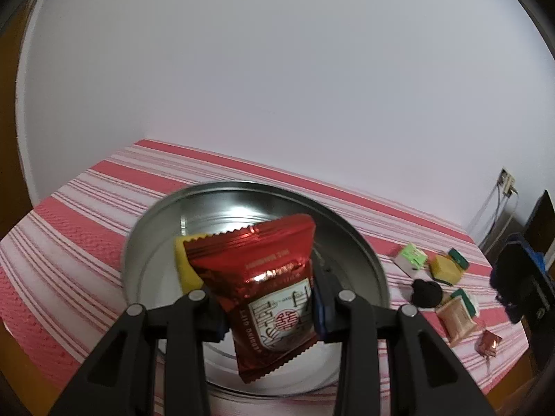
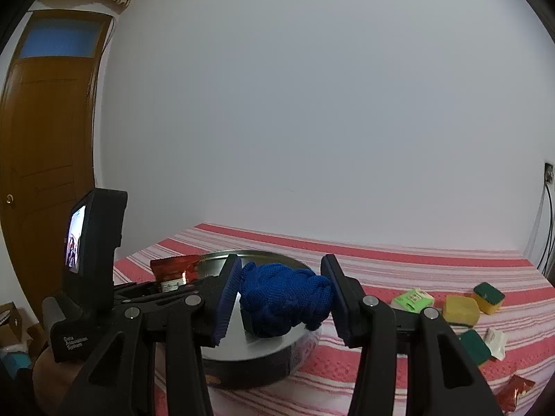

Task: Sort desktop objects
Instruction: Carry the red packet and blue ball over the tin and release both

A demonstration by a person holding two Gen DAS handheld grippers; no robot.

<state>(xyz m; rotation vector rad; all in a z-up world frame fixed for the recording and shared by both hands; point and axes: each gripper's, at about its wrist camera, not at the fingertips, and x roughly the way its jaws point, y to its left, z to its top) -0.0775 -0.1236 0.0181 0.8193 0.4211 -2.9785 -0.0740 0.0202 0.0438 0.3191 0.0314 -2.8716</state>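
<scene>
While hovering over the tin (image 1: 145, 228), the left gripper (image 1: 269, 306) is pinching a light, crinkly, slippery packet (image 1: 263, 277) mid-body. The right gripper (image 2: 282, 298) is squeezing a soft, springy yarn ball (image 2: 288, 301) across its middle.

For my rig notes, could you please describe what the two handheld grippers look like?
Both the left gripper and right gripper have matte black linkage arms with silver pivot pins and ribbed blue pads on the fingers. The right wrist view shows the left one's black housing with white lettering and a small lit screen.
</scene>
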